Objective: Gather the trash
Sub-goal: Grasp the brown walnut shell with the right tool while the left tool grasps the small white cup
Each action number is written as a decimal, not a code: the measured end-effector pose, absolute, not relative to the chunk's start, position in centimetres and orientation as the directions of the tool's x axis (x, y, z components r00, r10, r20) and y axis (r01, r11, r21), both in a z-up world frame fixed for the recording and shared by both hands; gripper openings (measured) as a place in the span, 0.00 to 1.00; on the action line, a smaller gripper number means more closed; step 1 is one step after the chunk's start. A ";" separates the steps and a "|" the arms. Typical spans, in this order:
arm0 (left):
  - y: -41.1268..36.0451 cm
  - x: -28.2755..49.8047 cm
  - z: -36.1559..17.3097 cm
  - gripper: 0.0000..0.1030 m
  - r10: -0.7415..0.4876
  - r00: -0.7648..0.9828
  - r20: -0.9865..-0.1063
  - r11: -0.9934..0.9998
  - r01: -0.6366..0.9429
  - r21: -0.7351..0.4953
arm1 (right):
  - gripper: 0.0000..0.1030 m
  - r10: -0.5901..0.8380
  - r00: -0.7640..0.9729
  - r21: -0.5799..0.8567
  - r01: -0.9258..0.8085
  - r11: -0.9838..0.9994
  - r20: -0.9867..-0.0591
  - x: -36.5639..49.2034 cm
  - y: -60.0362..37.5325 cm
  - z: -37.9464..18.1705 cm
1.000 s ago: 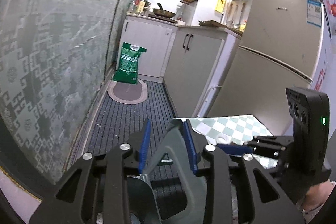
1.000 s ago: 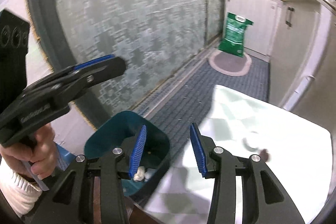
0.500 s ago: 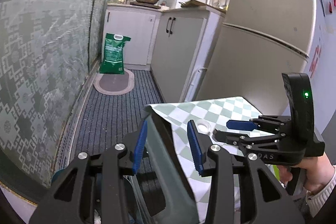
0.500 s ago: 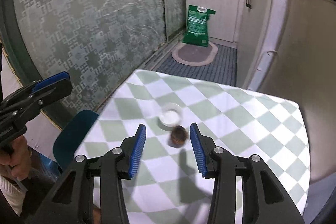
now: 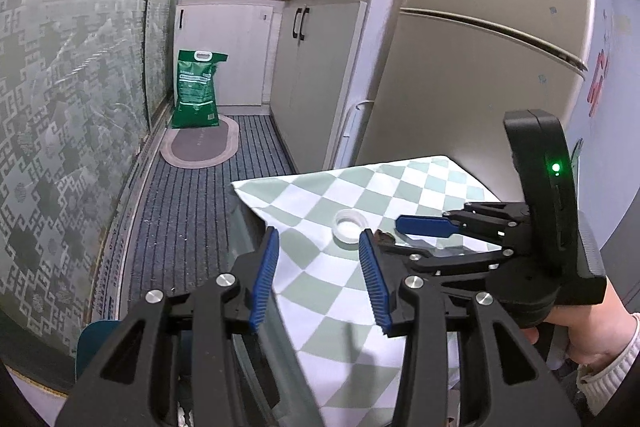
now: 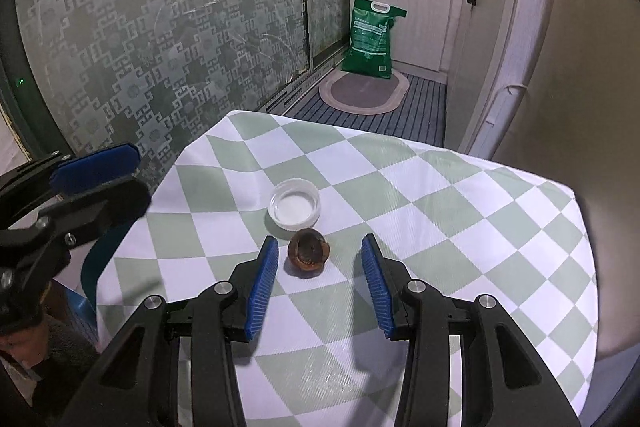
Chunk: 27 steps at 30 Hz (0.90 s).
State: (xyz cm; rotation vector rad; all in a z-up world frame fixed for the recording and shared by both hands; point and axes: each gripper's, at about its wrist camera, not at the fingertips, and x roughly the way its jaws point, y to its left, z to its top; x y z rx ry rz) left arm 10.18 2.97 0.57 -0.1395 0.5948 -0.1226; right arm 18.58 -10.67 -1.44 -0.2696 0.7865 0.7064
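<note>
On the green-and-white checked tablecloth (image 6: 440, 195) lie a white plastic lid (image 6: 295, 203) and, just in front of it, a brown husk-like scrap (image 6: 308, 253). My right gripper (image 6: 318, 245) hangs low over the cloth with the scrap between its blue pads, nearer the left pad and not touching either; its jaws are closing. The left wrist view shows the lid (image 5: 351, 225) and the right gripper (image 5: 394, 235) from the side. My left gripper (image 5: 318, 239) stands open and empty over the table's left edge. A teal bin (image 6: 100, 259) shows partly below that edge.
A fridge (image 5: 480, 75) stands close behind the table. White cabinets (image 5: 320, 67), a green sack (image 6: 370, 41) and an oval mat (image 6: 362, 93) line the striped floor runner. Patterned glass panels (image 6: 160, 27) run along the left. A hand (image 5: 580, 327) holds the right gripper.
Both grippers swung from the teal bin over to the table. My right gripper came down around the brown scrap. The bin slid almost out of the left view.
</note>
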 end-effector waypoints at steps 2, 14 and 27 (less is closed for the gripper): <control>2.4 10.4 0.4 0.43 -0.161 0.817 -0.553 0.983 0.084 -0.162 | 0.33 0.469 0.505 0.013 -0.670 0.742 -0.725 18.8 -10.6 -1.5; -0.1 13.0 -1.0 0.42 -0.142 0.781 -0.609 0.988 0.077 -0.133 | 0.19 0.480 0.523 0.029 -0.654 0.756 -0.704 19.3 -12.8 -1.0; -1.8 16.5 -2.9 0.40 -0.059 0.716 -0.696 0.998 0.023 -0.061 | 0.19 0.527 0.535 0.115 -0.621 0.775 -0.660 19.1 -17.5 1.3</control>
